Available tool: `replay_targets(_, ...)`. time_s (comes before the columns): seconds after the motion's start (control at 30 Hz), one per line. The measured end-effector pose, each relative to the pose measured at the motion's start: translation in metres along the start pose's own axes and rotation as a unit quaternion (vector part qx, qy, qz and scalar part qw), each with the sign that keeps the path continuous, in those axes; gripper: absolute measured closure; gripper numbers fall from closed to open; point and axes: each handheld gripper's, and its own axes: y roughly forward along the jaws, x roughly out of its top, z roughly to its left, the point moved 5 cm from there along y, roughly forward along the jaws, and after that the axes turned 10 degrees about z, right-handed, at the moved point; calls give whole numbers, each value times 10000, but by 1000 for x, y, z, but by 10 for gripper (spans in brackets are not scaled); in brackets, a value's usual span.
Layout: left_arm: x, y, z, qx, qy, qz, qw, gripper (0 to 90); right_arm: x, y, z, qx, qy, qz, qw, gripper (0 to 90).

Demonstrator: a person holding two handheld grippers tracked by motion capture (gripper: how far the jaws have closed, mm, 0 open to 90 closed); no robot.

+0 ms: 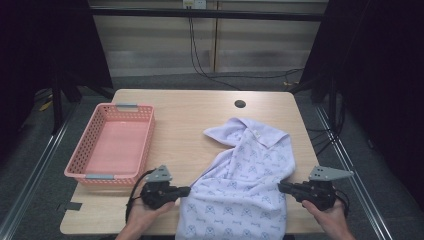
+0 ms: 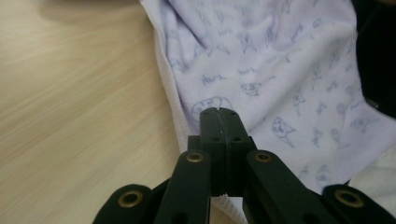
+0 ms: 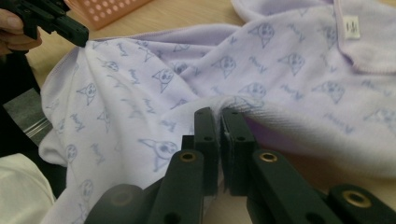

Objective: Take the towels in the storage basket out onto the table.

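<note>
You had both jaws clamped on opposite side edges of the towel [image 1: 240, 185], left gripper [image 1: 186, 190] and right gripper [image 1: 281, 187], likely to spread it flat on the worktop [image 1: 185, 120] beside the basket [image 1: 80, 172].

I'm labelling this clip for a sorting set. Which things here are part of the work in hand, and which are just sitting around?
In the job:
- towel, pale lilac with a small print
- left gripper, shut on the towel's left edge
- right gripper, shut on its right edge

Lying about:
- pink basket, empty, at the table's left
- table and its cable hole
</note>
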Motion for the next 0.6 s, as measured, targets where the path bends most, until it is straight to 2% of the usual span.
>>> replay_targets(0.03, 0, 0, 0, 0, 0, 0, 10000, 899, 5, 4, 2, 49, -39, -18, 10000, 799)
replay_targets(0.07, -9, -7, 4, 162, -149, 78, 9997, 899, 8, 7, 5, 105, -12, -27, 9999, 766)
replay_targets(0.1, -14, -10, 8, 264, -206, 154, 9993, 899, 9, 10, 7, 154, -43, -4, 9999, 753)
replay_targets(0.17, -22, -10, 17, 332, -373, 292, 9983, 897, 11, 18, 11, 190, -142, 65, 9997, 692)
replay_targets(0.23, -27, -9, 24, 336, -586, 384, 9970, 893, 9, 22, 12, 202, -133, 119, 9996, 675)
replay_targets(0.33, -21, -9, 23, 180, -469, 196, 9985, 839, 2, 25, 4, 88, -57, 254, 9996, 677)
replay_targets(0.37, -16, -8, 22, 120, -357, 135, 9992, 790, -1, 27, 0, 58, -6, 312, 9995, 678)
replay_targets(0.43, -6, -4, 23, 84, -226, 33, 9997, 769, -8, 33, -7, 32, 87, 484, 9988, 684)
replay_targets(0.53, 10, 12, 29, -86, -187, 9, 9998, 762, -12, 45, -16, -200, 98, 708, 9972, 684)
replay_targets(0.57, 14, 20, 31, -78, -175, 67, 9998, 762, -10, 48, -19, -245, 106, 715, 9971, 681)
replay_targets(0.6, 18, 27, 34, 23, -106, 151, 9998, 756, -8, 50, -22, -292, 110, 705, 9970, 657)
